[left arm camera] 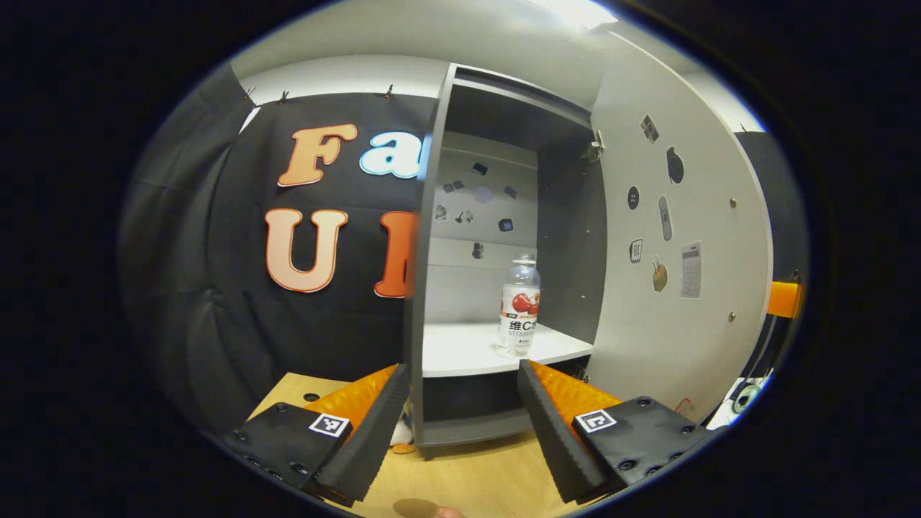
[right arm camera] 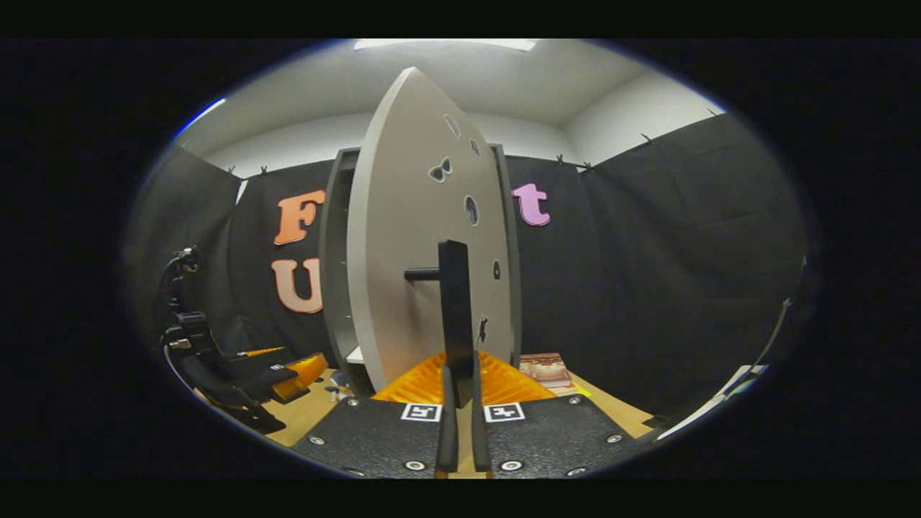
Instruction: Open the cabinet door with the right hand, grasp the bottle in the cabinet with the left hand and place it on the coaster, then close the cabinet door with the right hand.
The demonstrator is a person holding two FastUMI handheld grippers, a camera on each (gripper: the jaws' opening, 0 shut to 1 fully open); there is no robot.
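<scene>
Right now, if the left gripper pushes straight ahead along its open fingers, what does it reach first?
Probably the cabinet's white shelf, at its front edge, which lies between the left gripper fingers. The bottle stands farther back and slightly right of centre. Depth is hard to judge here.

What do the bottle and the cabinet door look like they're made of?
The bottle looks like clear plastic: see-through at the neck, with a glossy printed wrap. The cabinet door looks like painted or laminated board, probably wood-based: flat, matt pale grey. Its handle looks like dark matt metal or plastic; I cannot tell which.
</scene>
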